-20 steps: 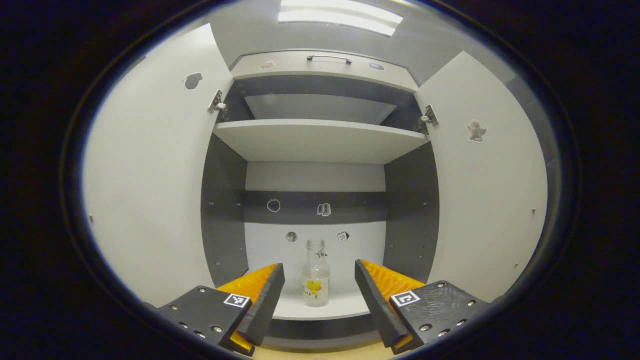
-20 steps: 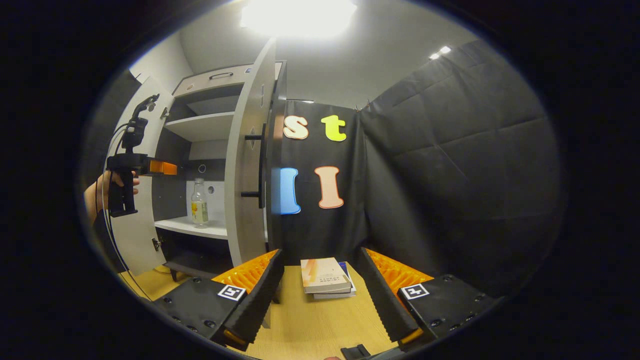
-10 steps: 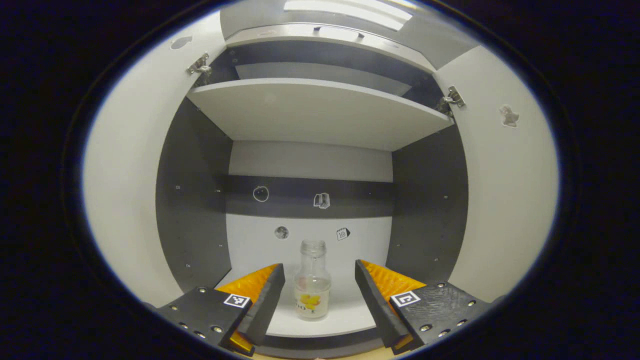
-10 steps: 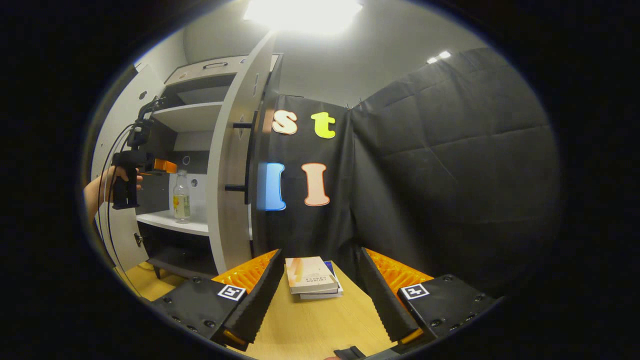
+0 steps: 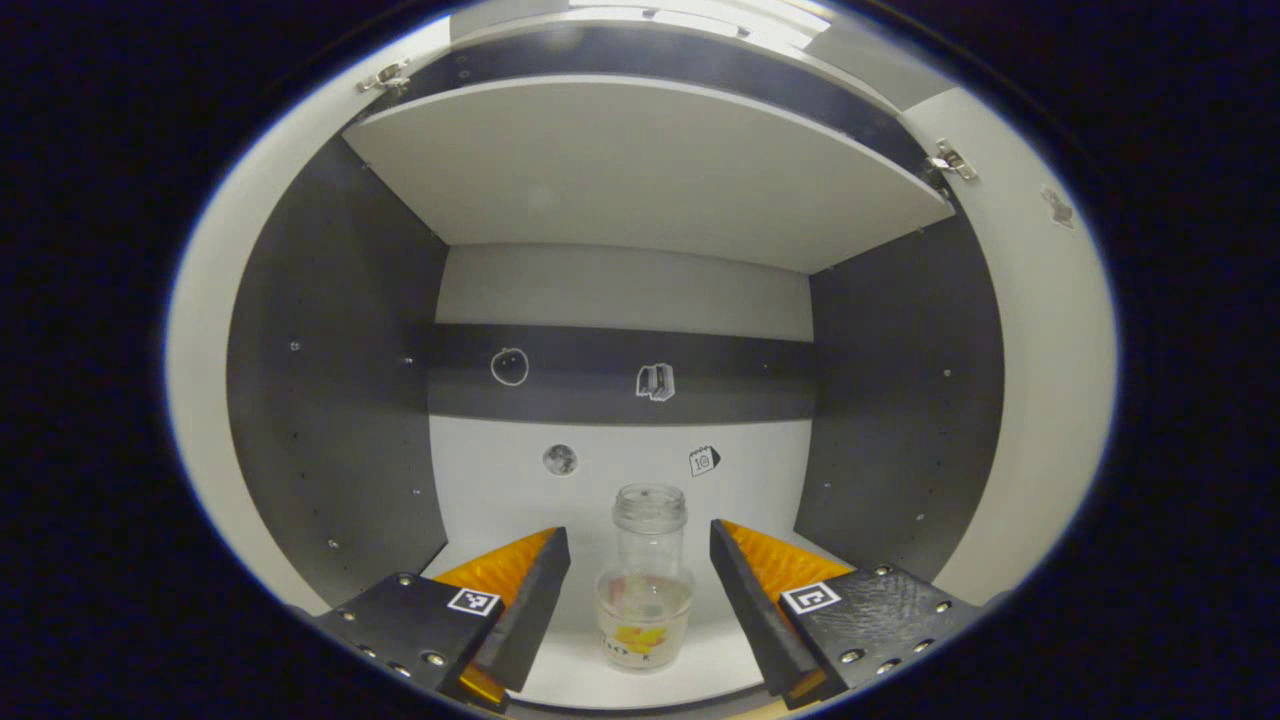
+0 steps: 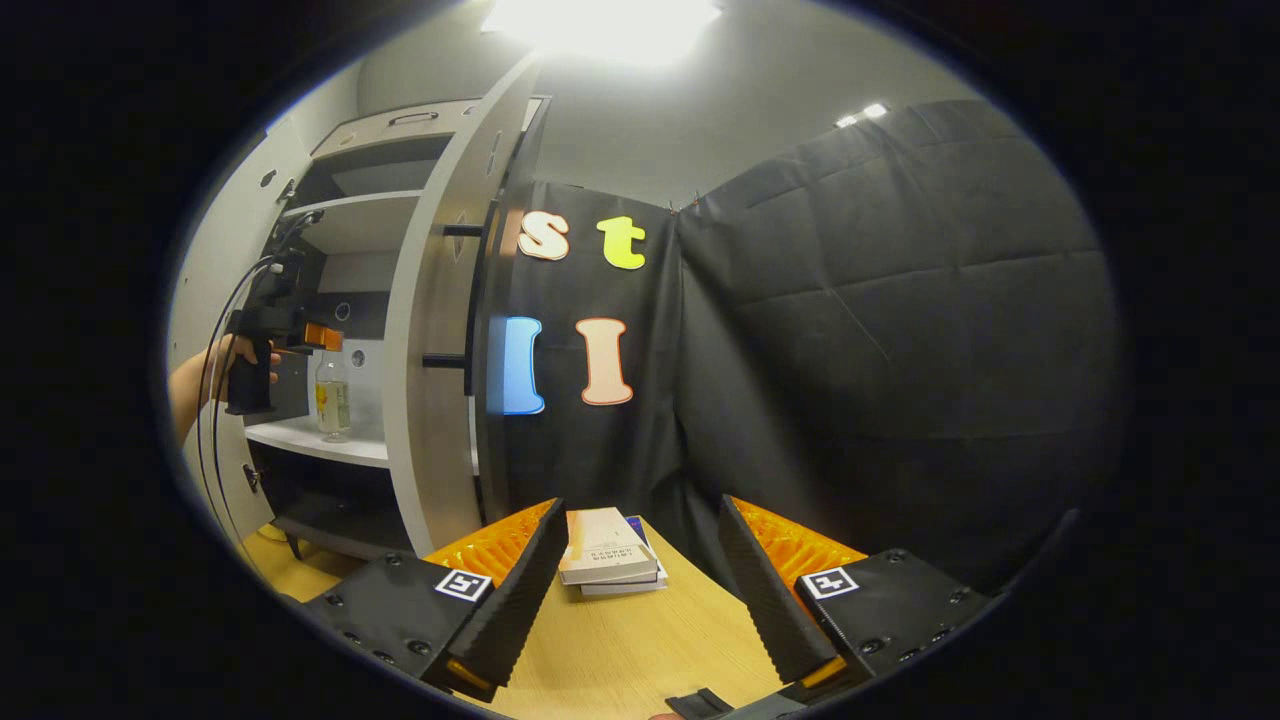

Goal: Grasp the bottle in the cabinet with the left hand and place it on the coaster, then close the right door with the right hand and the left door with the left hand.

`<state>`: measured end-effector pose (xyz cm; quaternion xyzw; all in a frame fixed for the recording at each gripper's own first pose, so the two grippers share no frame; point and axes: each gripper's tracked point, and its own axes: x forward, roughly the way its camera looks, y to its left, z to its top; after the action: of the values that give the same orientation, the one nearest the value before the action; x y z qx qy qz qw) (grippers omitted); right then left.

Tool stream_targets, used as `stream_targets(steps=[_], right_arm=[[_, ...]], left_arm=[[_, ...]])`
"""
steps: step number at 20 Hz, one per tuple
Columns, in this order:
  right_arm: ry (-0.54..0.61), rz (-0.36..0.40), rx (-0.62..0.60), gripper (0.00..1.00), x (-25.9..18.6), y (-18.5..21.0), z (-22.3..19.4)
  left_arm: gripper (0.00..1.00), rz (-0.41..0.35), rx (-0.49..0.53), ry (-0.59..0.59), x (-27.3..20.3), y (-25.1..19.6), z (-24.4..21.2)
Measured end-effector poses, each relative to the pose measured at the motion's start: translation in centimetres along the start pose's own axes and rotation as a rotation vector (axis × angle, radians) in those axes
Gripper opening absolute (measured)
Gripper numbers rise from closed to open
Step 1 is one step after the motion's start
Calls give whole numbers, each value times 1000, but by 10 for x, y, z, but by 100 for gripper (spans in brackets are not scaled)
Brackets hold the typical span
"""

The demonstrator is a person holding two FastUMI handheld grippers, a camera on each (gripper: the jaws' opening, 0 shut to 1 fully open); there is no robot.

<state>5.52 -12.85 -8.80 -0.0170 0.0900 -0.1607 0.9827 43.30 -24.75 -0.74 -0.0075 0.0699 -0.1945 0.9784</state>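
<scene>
A clear, uncapped bottle (image 5: 645,590) with a yellow-printed label stands upright on the cabinet's lower shelf (image 5: 560,675). My left gripper (image 5: 640,585) is open, with the bottle in the gap between its fingers and no contact on either side. In the right gripper view the bottle (image 6: 331,394) stands on the shelf (image 6: 320,440), and a hand holds the left gripper (image 6: 322,336) level with the bottle's neck. The right door (image 6: 432,330) stands wide open, edge-on, with a dark bar handle. My right gripper (image 6: 640,590) is open over the wooden table (image 6: 640,650).
An upper shelf (image 5: 640,175) roofs the compartment. Dark side walls (image 5: 340,400) flank it, and stickers dot the back panel (image 5: 620,470). The open left door (image 5: 205,400) and right door (image 5: 1050,400) frame the opening. Stacked books (image 6: 608,550) lie on the table.
My left gripper has gone deeper into the cabinet, and the bottle now sits between its fingers, larger in view. The right gripper view has swung rightward, so the cabinet has shifted left.
</scene>
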Motion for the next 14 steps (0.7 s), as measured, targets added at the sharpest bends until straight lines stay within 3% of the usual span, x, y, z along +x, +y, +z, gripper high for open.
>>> stream_targets(steps=[6, 9, 10, 11, 14], right_arm=[[22, -25, -7, 92, 4, 2, -9], [27, -25, -5, 96, 7, 3, -13], [26, -21, -2, 92, 5, 2, -14], [25, -15, -1, 96, 6, 4, -13], [15, 3, -12, 96, 5, 4, -12]], left_arm=[[87, 8, 44, 47, 24, 3, -16], [49, 7, 63, 40, 31, 1, -16], [49, 13, 65, 37, 28, 3, -15], [46, 14, 61, 39, 28, 5, -15], [45, -7, 28, 42, 14, -1, -11]])
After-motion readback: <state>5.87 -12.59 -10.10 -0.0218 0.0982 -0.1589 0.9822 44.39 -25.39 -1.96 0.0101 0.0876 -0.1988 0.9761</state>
